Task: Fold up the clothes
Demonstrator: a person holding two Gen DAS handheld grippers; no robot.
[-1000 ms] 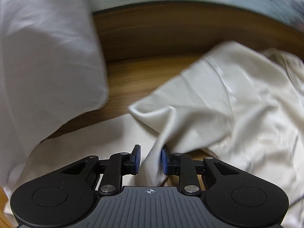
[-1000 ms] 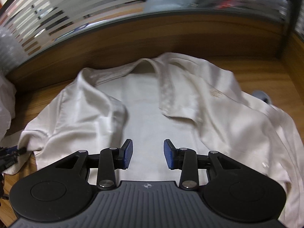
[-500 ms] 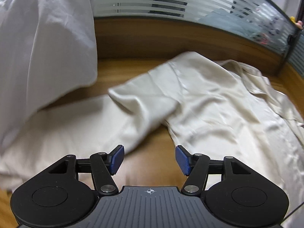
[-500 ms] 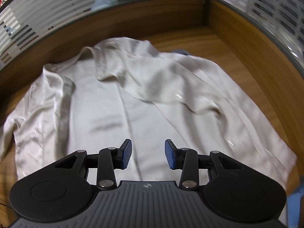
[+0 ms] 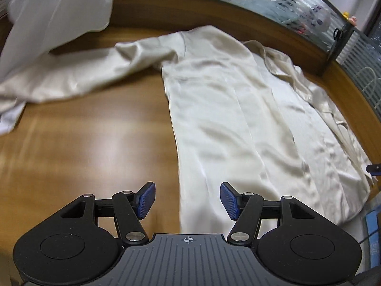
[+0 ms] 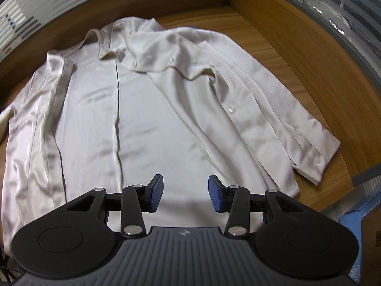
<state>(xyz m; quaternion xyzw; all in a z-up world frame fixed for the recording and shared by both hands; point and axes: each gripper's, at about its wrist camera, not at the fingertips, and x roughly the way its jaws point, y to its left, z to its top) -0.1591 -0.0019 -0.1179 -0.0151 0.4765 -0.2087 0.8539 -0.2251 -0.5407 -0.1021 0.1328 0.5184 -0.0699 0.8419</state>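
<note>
Lying flat on the table (image 6: 285, 54), the shirt (image 6: 152, 109) sits untouched.

Bare wooden tabletop (image 5: 100, 147) lies open left of the spread cream shirt (image 5: 238, 119), bounded by a white garment (image 5: 54, 12) and wooden partition walls (image 6: 309, 54).

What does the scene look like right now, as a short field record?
garment: cream shirt lying open, front up, on wooden table
collar: far end, right wrist view
left sleeve: stretched sideways
right sleeve: lying along the body
left hand-held gripper: open, nothing between pads, over the shirt's side edge
right hand-held gripper: open, empty, above the hem
other cloth: white fabric, far left
</note>
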